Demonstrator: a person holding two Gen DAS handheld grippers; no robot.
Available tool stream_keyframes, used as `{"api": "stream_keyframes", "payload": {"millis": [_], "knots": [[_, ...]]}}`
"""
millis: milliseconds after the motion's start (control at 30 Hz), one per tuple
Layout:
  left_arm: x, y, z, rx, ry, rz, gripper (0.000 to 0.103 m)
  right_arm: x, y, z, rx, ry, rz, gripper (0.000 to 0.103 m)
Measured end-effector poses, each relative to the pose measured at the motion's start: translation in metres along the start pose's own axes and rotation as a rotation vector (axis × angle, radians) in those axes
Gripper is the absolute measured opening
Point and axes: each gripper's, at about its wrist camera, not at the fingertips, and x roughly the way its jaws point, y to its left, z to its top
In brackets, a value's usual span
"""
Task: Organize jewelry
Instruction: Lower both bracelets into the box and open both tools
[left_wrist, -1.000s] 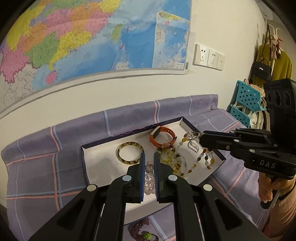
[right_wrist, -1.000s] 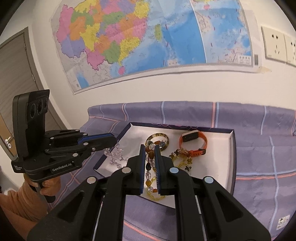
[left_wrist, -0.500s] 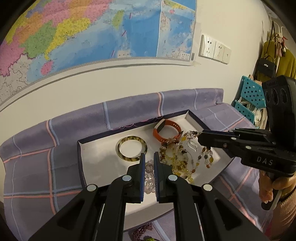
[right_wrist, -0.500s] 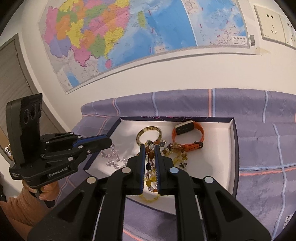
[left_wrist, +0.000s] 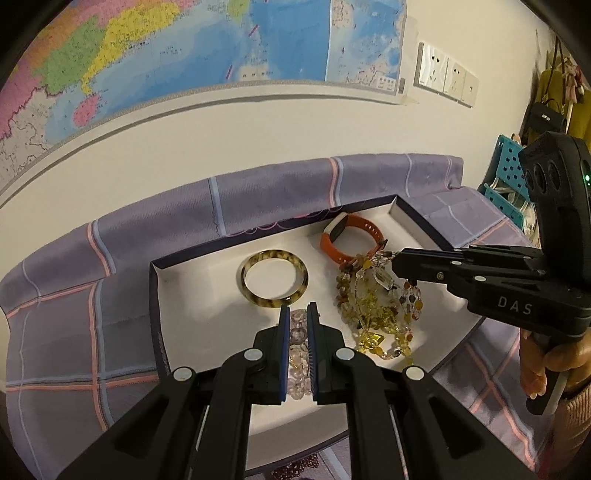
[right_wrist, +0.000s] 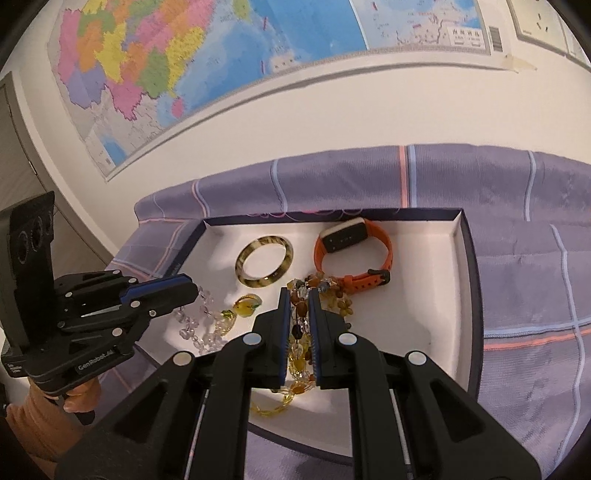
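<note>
A white tray with a dark rim sits on a purple checked cloth. In it lie a tortoiseshell bangle and an orange watch band. My left gripper is shut on a clear crystal bead bracelet low over the tray's near left part. My right gripper is shut on an amber and yellow bead necklace. The necklace's lower loops rest in a heap on the tray floor.
The purple checked cloth covers the table up to the wall. A map and sockets hang on that wall. A teal basket stands at the right. Dark red beads lie outside the tray's near edge.
Both grippers have sunk toward the tray, each still holding its beads. The hanging necklace has come down and now heaps on the tray floor.
</note>
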Motion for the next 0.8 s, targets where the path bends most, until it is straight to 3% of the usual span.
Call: {"api": "stream_keyframes", "payload": {"millis": [100, 200, 333, 467, 633, 800], "knots": [[0.006, 0.002, -0.001, -0.005, 0.016, -0.001, 0.008, 0.005, -0.002, -0.001, 0.009, 0.011, -0.007, 0.010], [0.008, 0.007, -0.002, -0.022, 0.024, -0.004, 0.009, 0.007, -0.003, -0.001, 0.022, 0.016, -0.016, 0.018], [0.006, 0.011, -0.005, -0.029, 0.025, -0.004, 0.030, 0.004, -0.002, -0.004, 0.018, 0.017, -0.015, 0.023], [-0.007, 0.013, -0.009, -0.036, -0.003, -0.004, 0.039, -0.012, 0.007, -0.010, -0.007, -0.005, 0.010, 0.026], [-0.042, 0.018, -0.023, -0.035, -0.076, -0.005, 0.040, -0.035, 0.043, -0.029, -0.128, -0.014, 0.084, 0.027], [-0.070, 0.021, -0.049, -0.028, -0.110, -0.027, 0.039, -0.038, 0.083, -0.054, -0.257, 0.038, 0.164, 0.027]]}}
